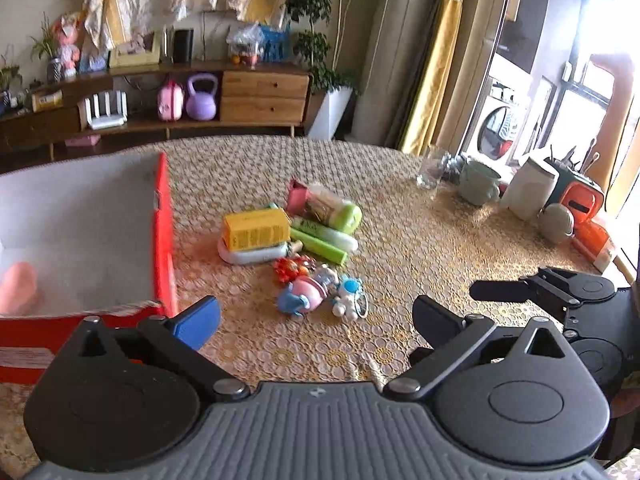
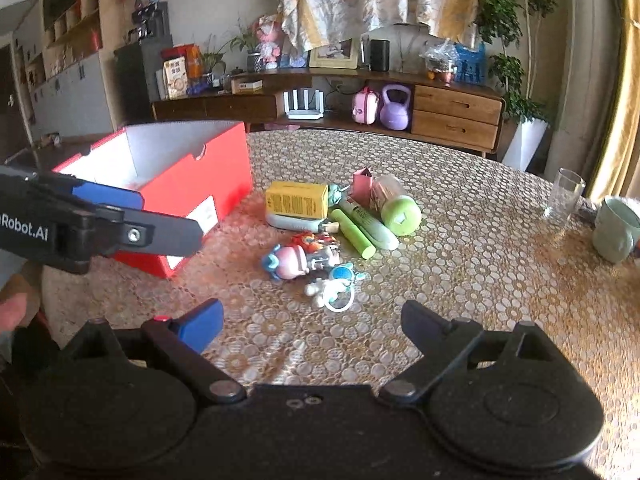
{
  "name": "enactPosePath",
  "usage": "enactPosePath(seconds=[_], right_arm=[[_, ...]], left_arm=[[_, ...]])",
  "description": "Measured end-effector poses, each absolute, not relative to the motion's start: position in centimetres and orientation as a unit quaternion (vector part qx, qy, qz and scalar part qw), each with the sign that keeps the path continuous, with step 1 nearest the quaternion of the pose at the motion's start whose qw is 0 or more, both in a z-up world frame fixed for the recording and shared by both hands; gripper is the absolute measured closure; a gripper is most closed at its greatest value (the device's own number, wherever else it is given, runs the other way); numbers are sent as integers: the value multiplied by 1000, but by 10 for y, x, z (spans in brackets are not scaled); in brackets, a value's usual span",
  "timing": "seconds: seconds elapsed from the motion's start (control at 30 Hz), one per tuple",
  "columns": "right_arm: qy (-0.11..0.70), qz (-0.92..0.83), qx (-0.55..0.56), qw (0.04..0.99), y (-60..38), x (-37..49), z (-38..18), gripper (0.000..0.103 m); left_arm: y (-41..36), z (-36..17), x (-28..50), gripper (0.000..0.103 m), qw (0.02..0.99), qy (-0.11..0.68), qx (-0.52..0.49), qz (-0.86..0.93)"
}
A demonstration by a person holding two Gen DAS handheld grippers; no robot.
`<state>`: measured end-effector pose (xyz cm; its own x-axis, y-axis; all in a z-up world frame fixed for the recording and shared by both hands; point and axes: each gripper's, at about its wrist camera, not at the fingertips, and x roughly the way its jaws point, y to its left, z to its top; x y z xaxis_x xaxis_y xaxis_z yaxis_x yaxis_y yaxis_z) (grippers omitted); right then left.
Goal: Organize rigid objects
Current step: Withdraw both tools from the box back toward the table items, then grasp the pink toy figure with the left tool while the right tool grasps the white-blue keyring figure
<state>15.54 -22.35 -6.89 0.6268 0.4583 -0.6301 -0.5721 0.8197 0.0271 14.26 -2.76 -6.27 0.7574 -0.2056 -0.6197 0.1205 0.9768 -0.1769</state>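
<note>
Both the left gripper [image 1: 316, 320] and right gripper [image 2: 312, 322] gape empty before a yellow box [image 2: 297, 199] (printed side up).

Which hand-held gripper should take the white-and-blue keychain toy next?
Right, probably. The right hand-held gripper is open, with the keychain toy just ahead between its fingers. The left hand-held gripper, also open, sits nearer the red box.

Lace tablecloth [image 1: 400, 240] (glossy plastic toys [image 1: 304, 300])
</note>
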Motion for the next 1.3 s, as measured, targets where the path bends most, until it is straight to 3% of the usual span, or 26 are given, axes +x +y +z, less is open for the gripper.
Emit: enactPosePath(seconds=[0.4,0.63,1.2,1.3], right_arm=[[333,307,-121,883,-218,196,-102,11],[337,319,-136,875,-214,212,-119,15],[320,366,-163,859,-196,236,-134,17],[320,373,-158,857,-194,241,-135,17]], left_arm=[[-46,-97,188,0,927,368,-40,-59],[-64,-106,207,0,936,348,-2,-50],[-55,-140,241,1,923,377,-62,-40],[-56,-144,244,8,923,378,-60,-45]])
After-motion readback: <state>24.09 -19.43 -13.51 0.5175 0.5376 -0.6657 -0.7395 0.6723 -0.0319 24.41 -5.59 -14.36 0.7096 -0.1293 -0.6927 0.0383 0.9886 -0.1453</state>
